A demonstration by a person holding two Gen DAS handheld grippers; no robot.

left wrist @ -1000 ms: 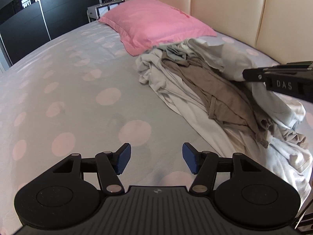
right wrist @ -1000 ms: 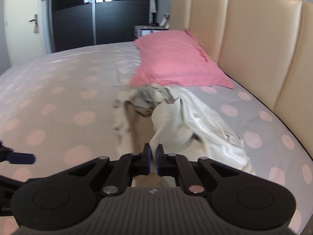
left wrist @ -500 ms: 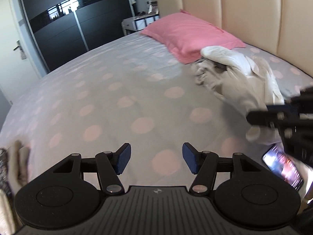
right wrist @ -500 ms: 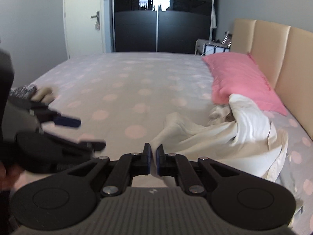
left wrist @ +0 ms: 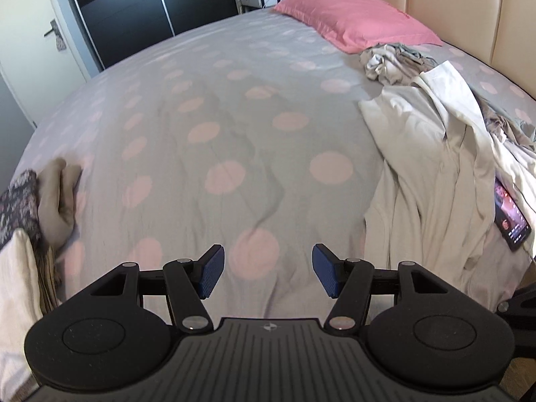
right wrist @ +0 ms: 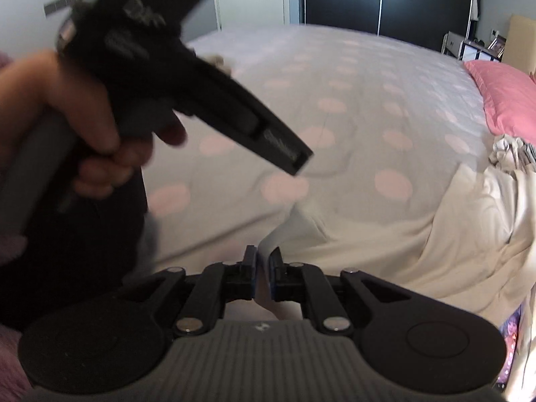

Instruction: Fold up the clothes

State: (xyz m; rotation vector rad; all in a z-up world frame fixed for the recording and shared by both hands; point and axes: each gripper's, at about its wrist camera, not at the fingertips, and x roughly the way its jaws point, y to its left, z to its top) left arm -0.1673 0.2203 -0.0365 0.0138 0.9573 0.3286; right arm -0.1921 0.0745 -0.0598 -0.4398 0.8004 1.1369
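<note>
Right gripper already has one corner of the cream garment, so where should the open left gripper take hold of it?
Probably the free near hem of the cream garment, where it lies flat on the polka-dot bedspread. Bring the left gripper in low from the bare bedspread side; the garment's far side is bunched against the phone. The right gripper pinches a corner.

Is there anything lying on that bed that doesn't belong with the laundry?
Yes: a phone with its screen lit lies at the bed's right edge, partly tucked among the cream garment being pulled out by the right gripper. It looks odd because it could get dragged or flipped off with the cloth.
</note>
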